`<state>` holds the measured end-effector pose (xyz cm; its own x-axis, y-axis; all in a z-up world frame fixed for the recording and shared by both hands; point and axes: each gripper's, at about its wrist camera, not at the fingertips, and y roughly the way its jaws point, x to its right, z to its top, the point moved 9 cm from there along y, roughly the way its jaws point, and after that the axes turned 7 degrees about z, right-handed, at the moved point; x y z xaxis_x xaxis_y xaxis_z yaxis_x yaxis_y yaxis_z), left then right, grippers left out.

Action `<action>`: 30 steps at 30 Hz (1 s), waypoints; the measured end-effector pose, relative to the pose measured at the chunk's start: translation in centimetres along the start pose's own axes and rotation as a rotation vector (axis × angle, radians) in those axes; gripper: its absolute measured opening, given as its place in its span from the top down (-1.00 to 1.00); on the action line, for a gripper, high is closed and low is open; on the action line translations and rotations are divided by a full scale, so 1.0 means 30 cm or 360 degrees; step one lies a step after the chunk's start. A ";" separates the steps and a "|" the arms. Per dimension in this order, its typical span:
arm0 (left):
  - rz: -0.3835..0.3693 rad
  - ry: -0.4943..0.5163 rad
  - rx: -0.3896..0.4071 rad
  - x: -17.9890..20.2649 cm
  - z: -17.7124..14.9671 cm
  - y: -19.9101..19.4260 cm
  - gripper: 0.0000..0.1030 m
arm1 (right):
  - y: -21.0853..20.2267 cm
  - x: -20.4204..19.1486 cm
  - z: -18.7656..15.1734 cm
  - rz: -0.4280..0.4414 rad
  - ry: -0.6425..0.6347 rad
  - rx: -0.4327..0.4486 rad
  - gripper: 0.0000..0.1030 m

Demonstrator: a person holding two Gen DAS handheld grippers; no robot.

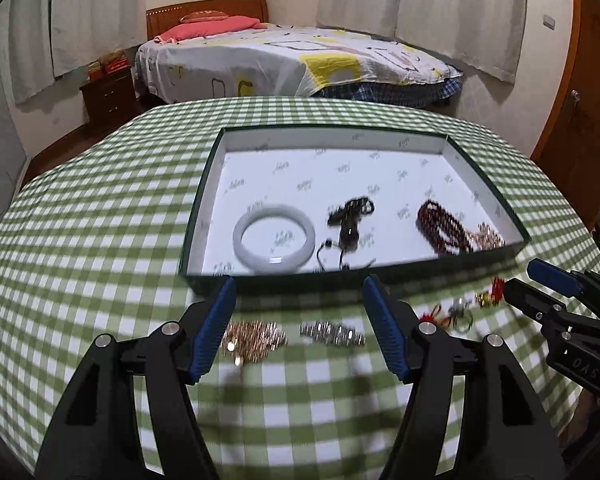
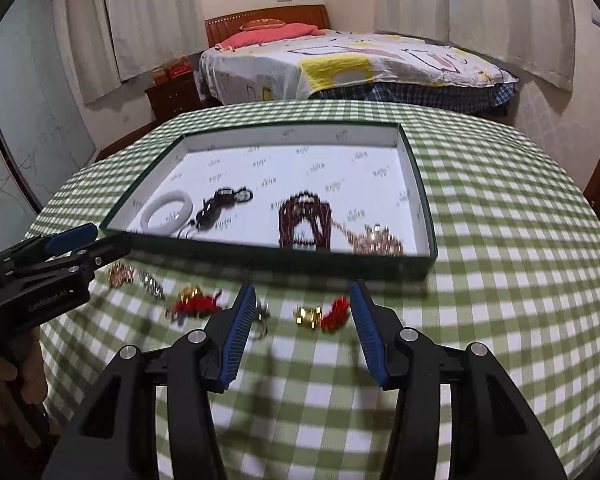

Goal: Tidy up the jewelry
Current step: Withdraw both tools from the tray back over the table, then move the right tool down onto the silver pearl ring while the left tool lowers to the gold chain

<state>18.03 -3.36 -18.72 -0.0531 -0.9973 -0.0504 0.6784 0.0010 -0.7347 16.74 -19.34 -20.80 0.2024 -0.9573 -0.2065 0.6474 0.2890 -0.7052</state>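
Inventory, worktop (image 1: pixel 80 208) in green check:

- Your left tool (image 1: pixel 298 292) stood spread, nothing between its pads.
- Your right tool (image 2: pixel 303 296) stood spread too, gripping nothing.
- Tray (image 1: pixel 204 184) at 12 o'clock held a white bangle (image 1: pixel 274 238), black cord pendant (image 1: pixel 348 220), dark red beads (image 1: pixel 444 226) and a rose-gold chain (image 2: pixel 380 240).
- Loose on the cloth: gold chain (image 1: pixel 252 338), silver chain (image 1: pixel 332 333), two red-tasselled charms (image 2: pixel 196 302), (image 2: pixel 324 314).

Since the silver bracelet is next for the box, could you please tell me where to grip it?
Grip the silver metal link bracelet across its narrow middle, from above. It lies flat as a short strip on the green checked tablecloth, and the open left claw already straddles it.
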 end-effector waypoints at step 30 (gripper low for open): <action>0.0114 -0.0081 -0.0097 -0.132 -0.097 0.019 -0.25 | 0.145 -0.108 -0.051 0.0059 -0.0112 -0.0135 0.52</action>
<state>16.50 0.82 -20.90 0.0323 -0.9970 -0.0710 0.6330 0.0753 -0.7705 17.77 -15.01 -24.25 0.2781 -0.9422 -0.1870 0.5747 0.3192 -0.7536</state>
